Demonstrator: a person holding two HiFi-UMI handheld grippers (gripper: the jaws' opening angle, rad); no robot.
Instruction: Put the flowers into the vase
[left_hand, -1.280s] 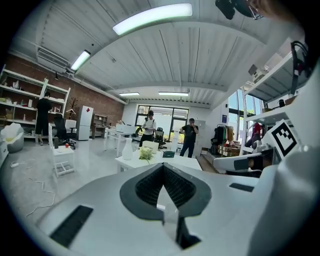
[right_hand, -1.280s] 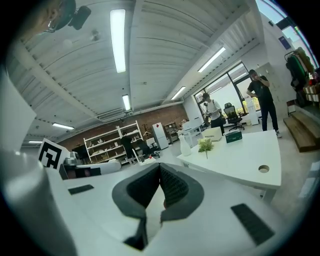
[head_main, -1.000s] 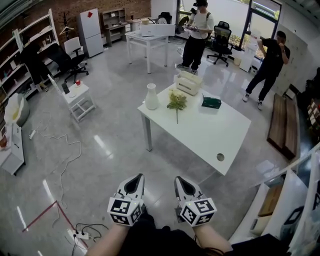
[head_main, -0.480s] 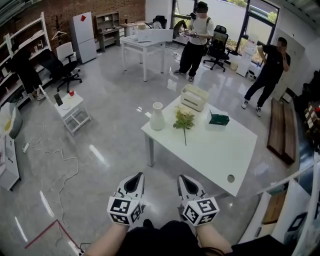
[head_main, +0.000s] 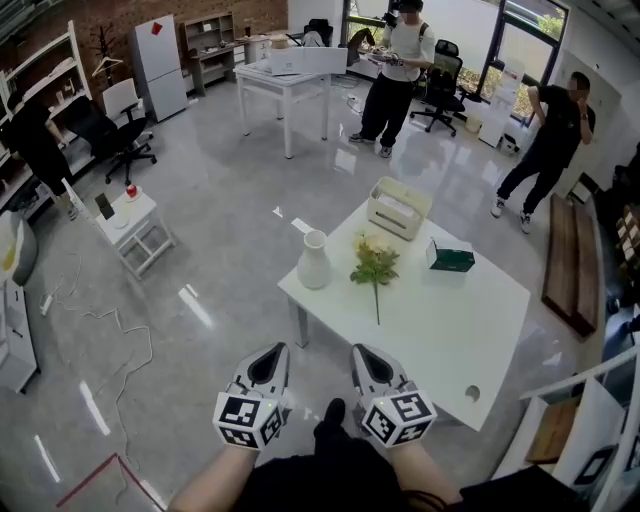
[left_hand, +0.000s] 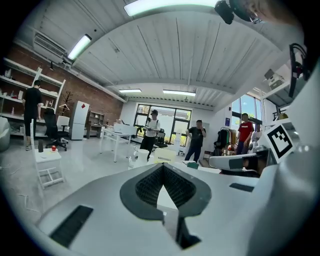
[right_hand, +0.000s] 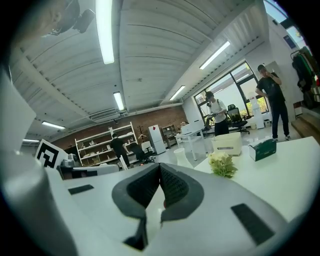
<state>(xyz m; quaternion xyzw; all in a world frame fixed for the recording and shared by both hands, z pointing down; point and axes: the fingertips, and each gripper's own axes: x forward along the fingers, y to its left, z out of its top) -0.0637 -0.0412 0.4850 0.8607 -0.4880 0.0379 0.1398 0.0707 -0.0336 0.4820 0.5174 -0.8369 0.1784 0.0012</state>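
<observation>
The left gripper (head_main: 268, 362) and the right gripper (head_main: 366, 362) are held side by side at the bottom of the head view, both pointing toward 12 o'clock over the grey floor (head_main: 220, 270). In the left gripper view the two ribbed pads meet at their tips with nothing between them. The right gripper view shows the same, jaws closed together and empty. Neither gripper touches anything, and both are short of the white table (head_main: 450, 340), which sits at about 1 o'clock from them.

The flowers (head_main: 375, 268) lie flat on that table at 12 o'clock from the right gripper, with the blossoms toward 12 and the thin stem running back toward 6. The vase (head_main: 314, 260) is white and stands upright near the table's edge, at 9 o'clock of the blossoms, close by but not touching them. A cream box (head_main: 399, 208) stands at 1 o'clock of the flowers, and a green box (head_main: 450, 259) lies at 3 o'clock.

Farther out, a small white side table (head_main: 130, 225) stands at 10 o'clock. One person (head_main: 392, 75) stands at 12 o'clock and another (head_main: 545, 130) at 2 o'clock.
</observation>
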